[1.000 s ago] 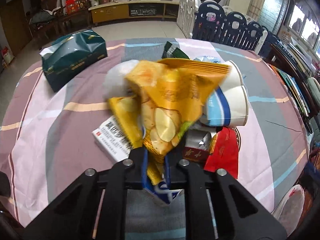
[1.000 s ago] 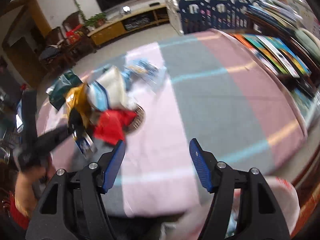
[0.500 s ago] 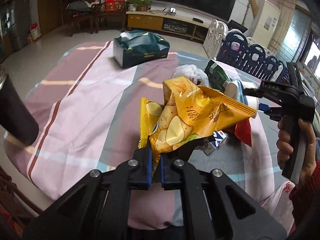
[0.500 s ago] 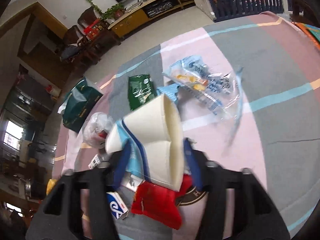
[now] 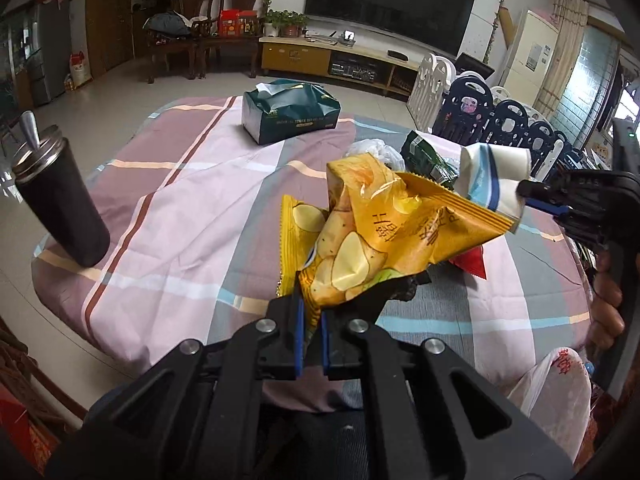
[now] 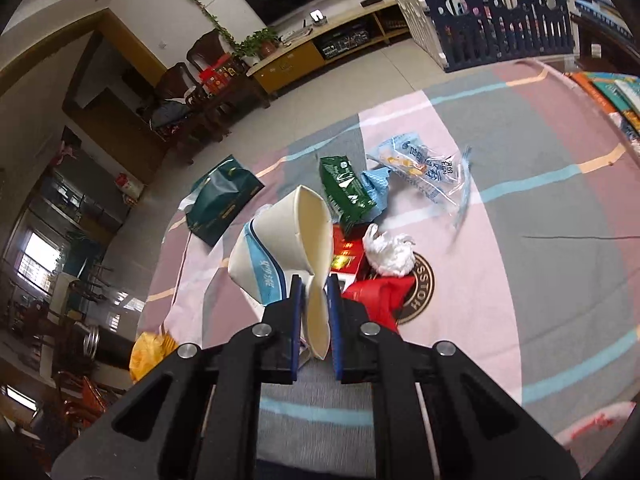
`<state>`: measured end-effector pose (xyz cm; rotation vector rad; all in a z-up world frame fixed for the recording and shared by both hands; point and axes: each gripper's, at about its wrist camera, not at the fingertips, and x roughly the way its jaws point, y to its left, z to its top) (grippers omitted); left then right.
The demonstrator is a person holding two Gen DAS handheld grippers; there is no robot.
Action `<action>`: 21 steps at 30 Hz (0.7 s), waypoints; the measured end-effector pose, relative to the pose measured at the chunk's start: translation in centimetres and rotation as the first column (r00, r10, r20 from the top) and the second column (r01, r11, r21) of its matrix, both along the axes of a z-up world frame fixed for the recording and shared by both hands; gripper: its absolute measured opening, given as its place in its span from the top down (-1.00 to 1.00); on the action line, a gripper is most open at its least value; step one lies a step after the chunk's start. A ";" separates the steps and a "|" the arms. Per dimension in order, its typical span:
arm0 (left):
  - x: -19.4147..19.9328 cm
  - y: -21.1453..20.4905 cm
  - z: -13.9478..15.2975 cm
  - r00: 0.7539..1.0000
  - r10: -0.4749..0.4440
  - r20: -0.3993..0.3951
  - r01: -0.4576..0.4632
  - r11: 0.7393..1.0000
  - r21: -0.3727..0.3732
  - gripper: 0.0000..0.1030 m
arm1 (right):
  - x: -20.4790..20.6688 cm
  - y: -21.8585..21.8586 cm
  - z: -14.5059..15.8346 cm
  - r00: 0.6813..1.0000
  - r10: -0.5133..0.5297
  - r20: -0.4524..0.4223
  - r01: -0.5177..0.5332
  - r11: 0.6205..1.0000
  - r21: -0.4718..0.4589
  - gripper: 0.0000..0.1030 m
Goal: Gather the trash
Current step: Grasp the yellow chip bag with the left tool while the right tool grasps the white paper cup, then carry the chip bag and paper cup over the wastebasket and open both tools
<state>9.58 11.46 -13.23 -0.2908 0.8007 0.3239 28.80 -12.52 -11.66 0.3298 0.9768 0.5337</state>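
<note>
My left gripper [image 5: 311, 322] is clamped on the bottom corner of a chip bag [image 5: 384, 236], which sticks up beyond my fingers: light, crinkly and slick, so a folded edge seems the safest hold. My right gripper [image 6: 316, 312] pinches the crushed rim of a paper cup [image 6: 288, 248], soft and easily flattened. Both grippers tilt down over the table [image 5: 192, 208].

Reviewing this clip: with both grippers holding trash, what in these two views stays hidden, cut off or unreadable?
- Left wrist view: the chip bag in the left gripper covers the pile's middle; only a corner of the red wrapper shows.
- Left wrist view: the white plastic bag is cut by the lower right edge, opening unseen.
- Right wrist view: the paper cup in the right gripper hides part of the red box.
- Right wrist view: print on the clear wrapper is too small.
</note>
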 end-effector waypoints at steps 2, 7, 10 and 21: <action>-0.5 -0.1 0.3 1.000 0.006 0.001 -0.006 1.000 0.000 0.86 | -1.8 0.1 0.8 1.000 -0.003 0.025 0.004 0.999 -0.037 0.74; -1.2 -0.6 1.6 1.000 0.003 0.028 -0.004 0.999 0.037 0.86 | -5.3 0.2 -0.1 1.000 -0.011 0.029 0.015 0.991 -0.130 0.74; -1.5 -0.8 2.1 0.999 -0.001 0.040 -0.001 0.999 0.037 0.86 | -6.3 -0.2 -0.5 1.000 -0.014 0.025 0.018 0.988 -0.155 0.74; -1.5 -4.4 3.2 0.991 -0.117 0.063 0.114 0.993 0.044 0.86 | -12.1 -10.4 3.8 0.983 -0.105 0.152 0.135 0.969 -0.204 0.74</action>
